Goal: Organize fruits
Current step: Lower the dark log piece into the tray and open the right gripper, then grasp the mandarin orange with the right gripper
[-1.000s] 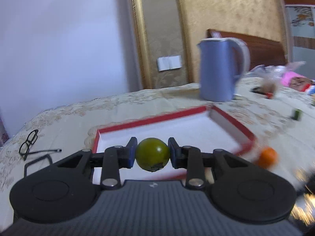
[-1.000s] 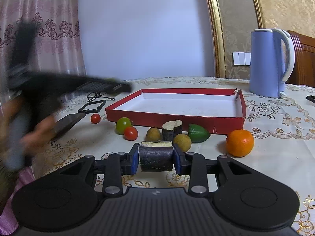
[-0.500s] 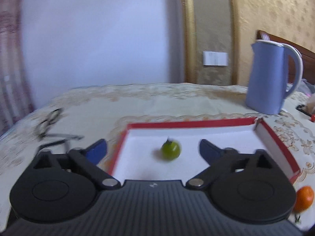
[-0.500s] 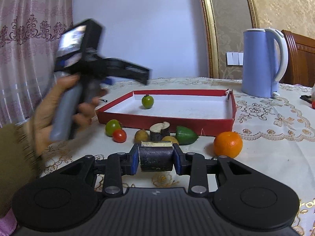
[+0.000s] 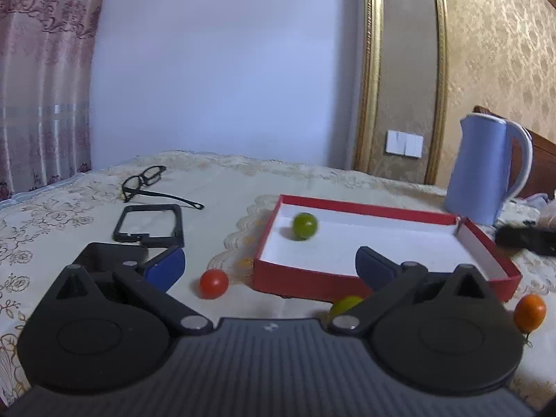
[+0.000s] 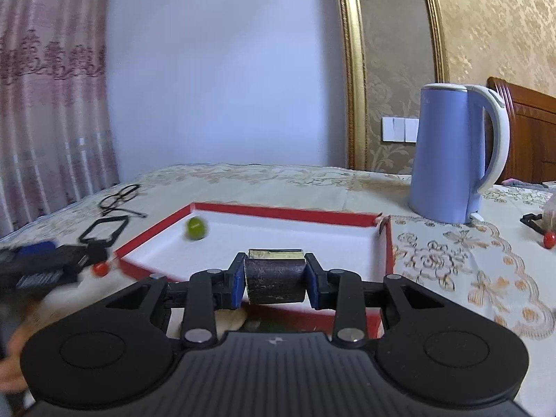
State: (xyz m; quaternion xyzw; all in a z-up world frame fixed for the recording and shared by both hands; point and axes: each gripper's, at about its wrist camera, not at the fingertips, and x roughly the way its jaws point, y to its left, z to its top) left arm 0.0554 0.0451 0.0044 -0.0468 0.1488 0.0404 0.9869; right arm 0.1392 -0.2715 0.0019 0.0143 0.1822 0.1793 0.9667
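A red tray [image 5: 305, 278] with a white floor lies on the table. A green tomato [image 5: 304, 226] sits in its far left corner, also in the right wrist view [image 6: 196, 228]. My left gripper [image 5: 269, 266] is open and empty, before the tray's near left corner. A red tomato [image 5: 214, 283], a yellow-green fruit [image 5: 344, 305] and an orange [image 5: 529, 313] lie in front of the tray. My right gripper [image 6: 274, 279] is shut on a dark purple cut sugarcane piece [image 6: 274, 278], above the tray's near edge [image 6: 391, 243].
A blue kettle [image 6: 451, 153] stands behind the tray's right end. Black glasses [image 5: 146, 182] and a black frame [image 5: 149, 224] lie on the left of the table. A small red fruit [image 6: 548, 240] lies far right. The lace tablecloth [image 6: 469, 260] covers the table.
My left gripper opened and dropped the green tomato into the tray, then drew back to the left. My right gripper carried the sugarcane piece forward, over the tray's near edge.
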